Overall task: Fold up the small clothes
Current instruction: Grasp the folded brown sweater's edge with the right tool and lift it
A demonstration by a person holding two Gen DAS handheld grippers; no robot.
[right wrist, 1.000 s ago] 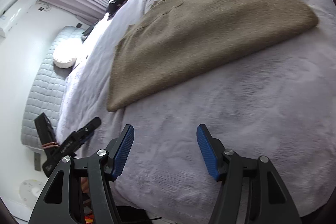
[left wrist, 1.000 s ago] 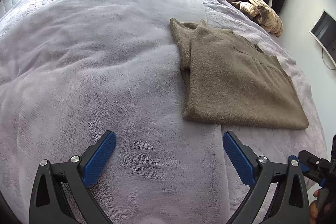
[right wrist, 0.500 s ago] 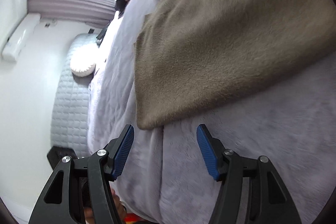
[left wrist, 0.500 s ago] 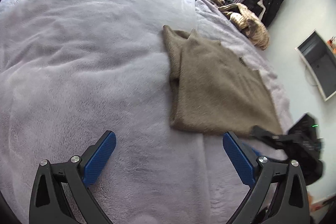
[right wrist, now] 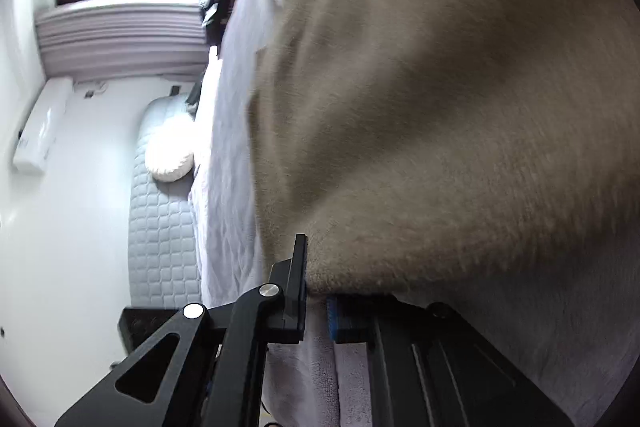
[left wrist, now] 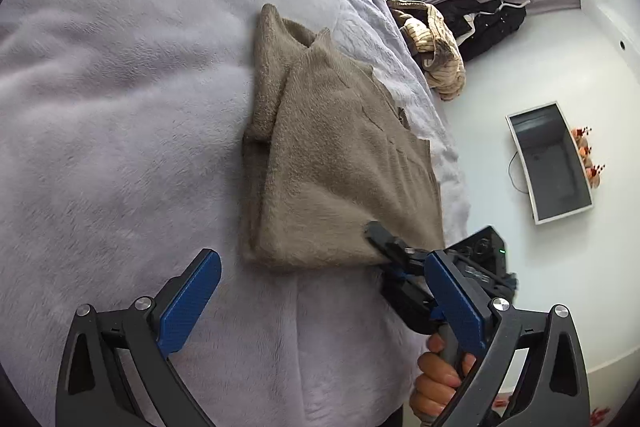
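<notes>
A folded brown fleece sweater (left wrist: 344, 163) lies on the lavender blanket, collar end far from me. My left gripper (left wrist: 319, 261) hovers open just short of the sweater's near edge, with nothing between its blue pads. My right gripper (left wrist: 380, 239) sits at the sweater's near right corner, gripped by a person's hand (left wrist: 440, 383). In the right wrist view the sweater (right wrist: 460, 107) fills the frame. There the right gripper (right wrist: 316, 267) has its jaws closing, and they pinch the hem between them.
The lavender blanket (left wrist: 120, 107) covers the bed to the left. Striped and dark clothes (left wrist: 432, 39) are piled at the bed's far right edge. A black jacket (left wrist: 488, 23) hangs by the window. A white pillow (right wrist: 170, 163) rests against the quilted headboard (right wrist: 160, 247).
My right gripper came in to the sweater's near edge and went from open to closed on the hem. The left gripper rolled and moved closer to the sweater, still open.
</notes>
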